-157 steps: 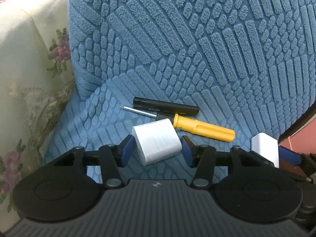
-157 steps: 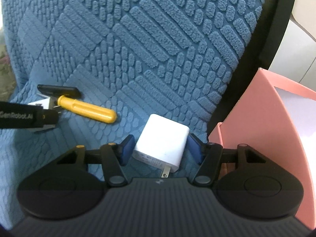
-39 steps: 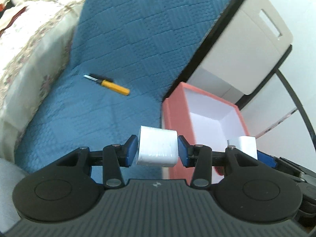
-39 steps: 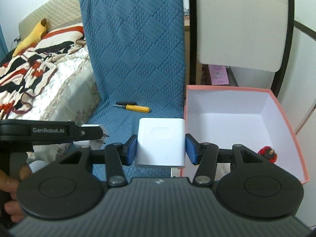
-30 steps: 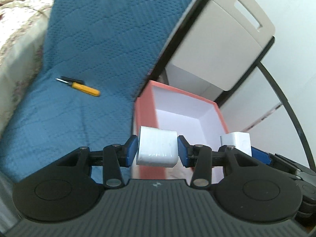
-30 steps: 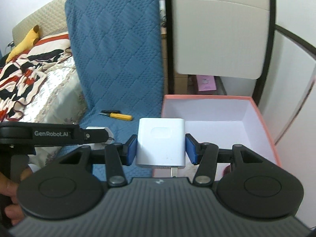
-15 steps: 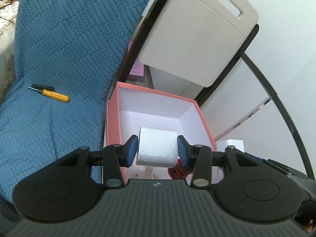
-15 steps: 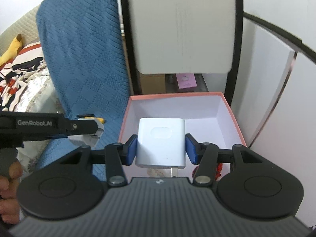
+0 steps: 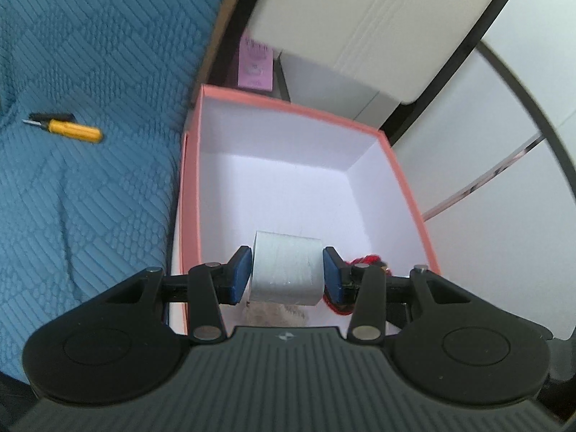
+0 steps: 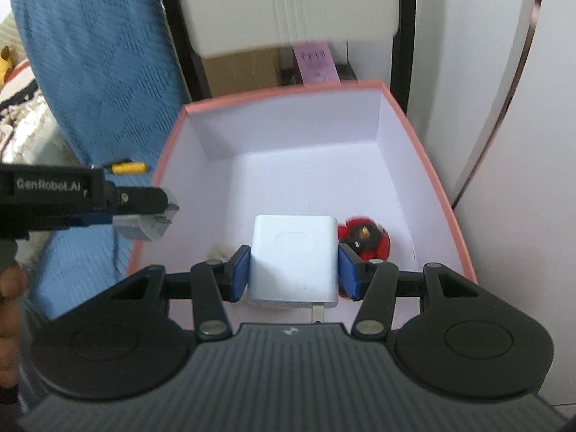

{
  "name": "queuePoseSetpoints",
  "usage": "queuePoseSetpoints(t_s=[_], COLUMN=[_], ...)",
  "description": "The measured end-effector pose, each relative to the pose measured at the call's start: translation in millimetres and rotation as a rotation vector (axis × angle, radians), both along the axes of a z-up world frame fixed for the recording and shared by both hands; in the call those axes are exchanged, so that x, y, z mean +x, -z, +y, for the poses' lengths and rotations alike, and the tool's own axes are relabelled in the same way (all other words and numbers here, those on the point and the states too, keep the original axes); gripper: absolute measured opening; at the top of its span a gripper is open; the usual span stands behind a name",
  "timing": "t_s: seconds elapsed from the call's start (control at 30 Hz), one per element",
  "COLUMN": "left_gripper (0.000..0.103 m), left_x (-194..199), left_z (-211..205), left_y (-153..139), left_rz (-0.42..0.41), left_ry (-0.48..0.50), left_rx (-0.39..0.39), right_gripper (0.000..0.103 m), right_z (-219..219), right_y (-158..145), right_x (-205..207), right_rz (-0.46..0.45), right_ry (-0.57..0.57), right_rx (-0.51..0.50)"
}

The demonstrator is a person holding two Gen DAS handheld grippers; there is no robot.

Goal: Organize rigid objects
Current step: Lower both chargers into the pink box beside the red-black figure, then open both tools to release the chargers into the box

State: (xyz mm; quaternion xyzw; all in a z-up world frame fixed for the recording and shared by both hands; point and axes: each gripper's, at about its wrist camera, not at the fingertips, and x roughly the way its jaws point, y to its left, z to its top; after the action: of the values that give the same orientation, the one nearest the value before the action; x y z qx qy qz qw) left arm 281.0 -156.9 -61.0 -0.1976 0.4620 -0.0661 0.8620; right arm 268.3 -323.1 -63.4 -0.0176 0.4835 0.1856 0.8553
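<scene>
Here, left wrist view: left gripper (image 9: 286, 275) clamps grey block (image 9: 286, 273) above box (image 9: 408, 180), near its front wall, likely poised for drop. Screwdriver (image 9: 73, 131) lies well left of box on blanket (image 9: 90, 54), not yet collected.

Right wrist view: right gripper (image 10: 293, 270) pinches charger (image 10: 295, 259) over box (image 10: 432, 180), prong toward camera. Red toy (image 10: 365, 239) sits inside box, just beside charger; release should clear it.

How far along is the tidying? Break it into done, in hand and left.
Done: a red and black object already lies in the pink box.
In hand: the left gripper holds a white block over the box; the right gripper holds a white charger over it. Neither is released.
Left: the yellow-handled screwdriver and a black item beside it lie on the blue cover.
</scene>
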Motion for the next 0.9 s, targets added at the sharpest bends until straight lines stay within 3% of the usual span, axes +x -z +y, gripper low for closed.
queuePoseSetpoints(t_s=[0.43,0.9], left_gripper=[0.049,0.051], left_x=[27.1,19.0], left_z=[-26.8,-22.6], left_y=[54.2,30.8], left_rz=[0.111,0.072], left_ry=[0.044,0.039], left_rx=[0.028,0.040], right_gripper=[0.054,0.057], right_z=[-12.9,-19.7], right_y=[62.6,57.7], right_x=[17.4,22.6], right_rz=[0.149,0.175], right_ry=[0.012,0.057], right_rx=[-0.017,0.005])
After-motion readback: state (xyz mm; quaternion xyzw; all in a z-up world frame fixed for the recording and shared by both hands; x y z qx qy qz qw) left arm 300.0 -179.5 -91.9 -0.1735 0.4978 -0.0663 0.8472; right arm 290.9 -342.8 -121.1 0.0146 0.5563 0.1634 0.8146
